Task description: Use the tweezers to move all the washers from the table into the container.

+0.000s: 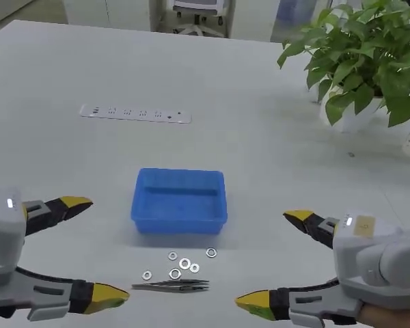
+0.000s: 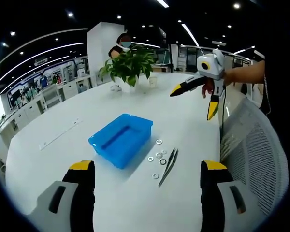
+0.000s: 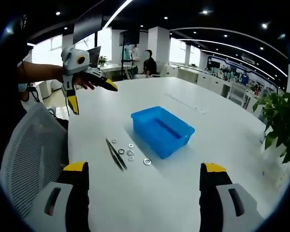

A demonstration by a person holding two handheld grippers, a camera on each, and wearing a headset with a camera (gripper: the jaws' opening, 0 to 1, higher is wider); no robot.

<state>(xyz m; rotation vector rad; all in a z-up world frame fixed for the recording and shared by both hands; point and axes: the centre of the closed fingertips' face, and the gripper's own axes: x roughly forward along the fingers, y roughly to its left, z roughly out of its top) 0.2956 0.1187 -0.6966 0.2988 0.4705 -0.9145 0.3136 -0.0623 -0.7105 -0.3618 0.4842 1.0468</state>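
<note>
The container [image 1: 180, 198] sits on the table [image 1: 273, 137], right in front of you. The washers [image 1: 184, 263] lie in a small bunch on the table between you and the container, near its front wall. The tweezers [image 1: 171, 285] lie flat just on your side of the washers and may touch the nearest one; it is hard to tell. Your left gripper [image 1: 106, 249] is off to their left and your right gripper [image 1: 264, 258] off to their right. A power strip [image 1: 134, 113] lies behind the container, to the left. A plant [image 1: 369, 61] stands far back on the right.

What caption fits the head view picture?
Left gripper and right gripper, both open, hover beside tweezers and washers before an empty blue container.
</note>
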